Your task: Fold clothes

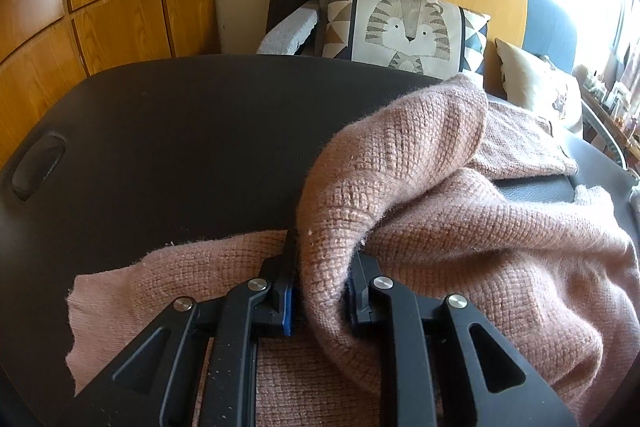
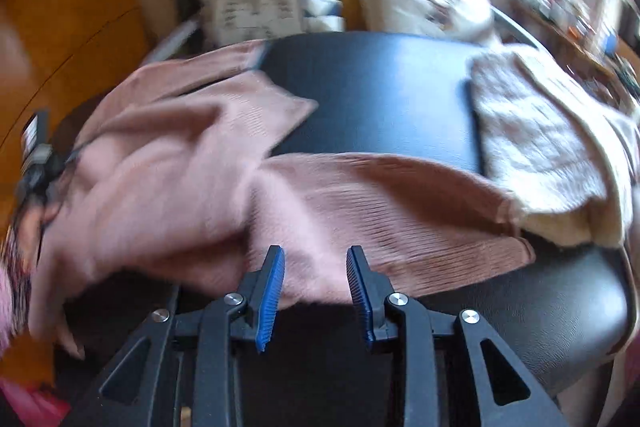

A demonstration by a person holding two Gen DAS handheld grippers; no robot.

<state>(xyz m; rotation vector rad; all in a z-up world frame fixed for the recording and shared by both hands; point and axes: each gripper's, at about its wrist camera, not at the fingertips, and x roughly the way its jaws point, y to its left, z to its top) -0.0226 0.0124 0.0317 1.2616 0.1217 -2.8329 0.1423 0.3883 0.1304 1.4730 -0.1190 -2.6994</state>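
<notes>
Starting at the left, our left gripper (image 1: pixel 320 291) is closed tightly on a thick fold of a pink knitted sweater (image 1: pixel 460 227). The pinched fold rises between the blue-padded fingers and arches up and to the right. The rest of the sweater spreads flat to the right over a black padded table (image 1: pixel 180 131), and a ribbed edge lies under the gripper on its left.

Moving right, our right gripper (image 2: pixel 315 291) stands open and holds nothing. Its two blue ribbed pads are well apart, just above the sweater's near edge. This view is blurred, so the sweater's outline here is only our best reading. The sweater seems to run with its long axis from left to right across the table, bunched at the left where the other gripper's body shows, and ending at a ribbed hem on the right. That right end lies forward and to the right of the open gripper, which is the nearer tool to it.

Further right, touching the pink hem, lies a cream fuzzy garment (image 2: pixel 536 139).

We count two garments, two grippers and one table. Two cushions sit on a sofa behind the table.
</notes>
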